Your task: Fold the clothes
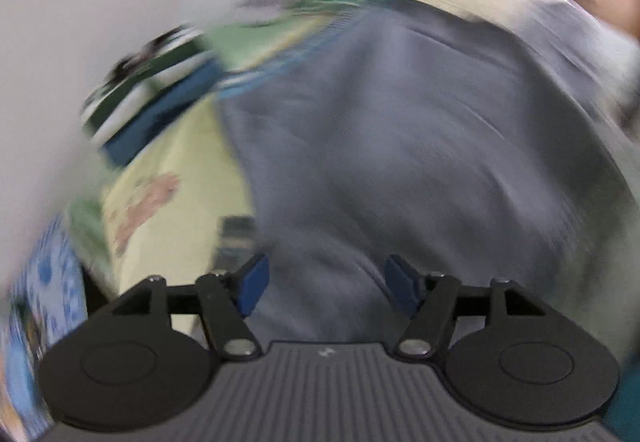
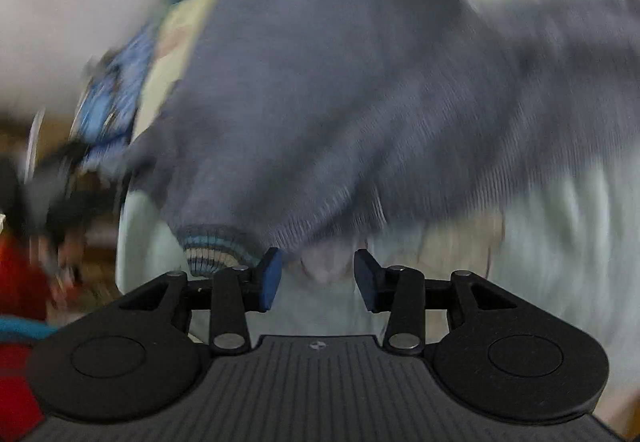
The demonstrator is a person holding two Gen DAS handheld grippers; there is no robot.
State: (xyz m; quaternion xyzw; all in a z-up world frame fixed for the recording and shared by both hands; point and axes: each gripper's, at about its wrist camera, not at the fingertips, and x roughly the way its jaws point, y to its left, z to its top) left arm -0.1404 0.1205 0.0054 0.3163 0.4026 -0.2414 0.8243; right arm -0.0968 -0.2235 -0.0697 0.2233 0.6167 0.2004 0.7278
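A grey-blue knitted sweater point(image 1: 400, 129) lies spread over a pale yellow-green bedsheet point(image 1: 180, 169); both views are blurred by motion. My left gripper point(image 1: 326, 284) hovers over the sweater's body, its blue pads apart with nothing between them. In the right wrist view the same sweater point(image 2: 340, 101) fills the middle, and its striped cuff point(image 2: 216, 248) lies just left of my right gripper point(image 2: 318, 278). That gripper is open, its pads clear of the cloth, over a pale fabric point(image 2: 540, 242).
A pile of green, white and blue clothes point(image 1: 160, 89) sits at the sheet's far left. A white wall point(image 1: 100, 1) runs behind. A blue patterned cloth point(image 2: 108, 101) and blurred dark and red items point(image 2: 24, 274) lie at the left.
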